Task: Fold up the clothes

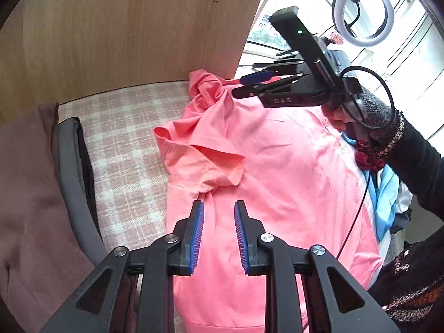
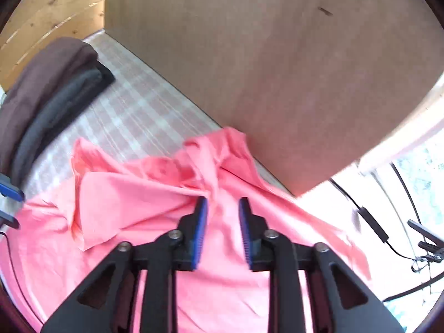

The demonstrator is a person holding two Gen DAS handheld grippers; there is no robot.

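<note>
A pink shirt (image 1: pixel 277 166) lies spread on a checked cloth (image 1: pixel 125 138), and everything else sits around it. Its far edge is bunched up against a big wooden board (image 1: pixel 125 27), so there is no room past the shirt on that side. One sleeve (image 1: pixel 199 163) is folded over onto the shirt. Left of the shirt, the checked cloth is bare up to a stack of folded clothes (image 1: pixel 69 172) (brown on top, grey under it).

The left gripper (image 1: pixel 219 208) hangs just above the near part of the shirt, fingers apart, holding nothing. The right gripper (image 1: pixel 249 83) is over the shirt's bunched far edge. Its fingers are apart too, with nothing between them. Right of the shirt lies a heap of blue and red clothes (image 1: pixel 383 183).
</note>
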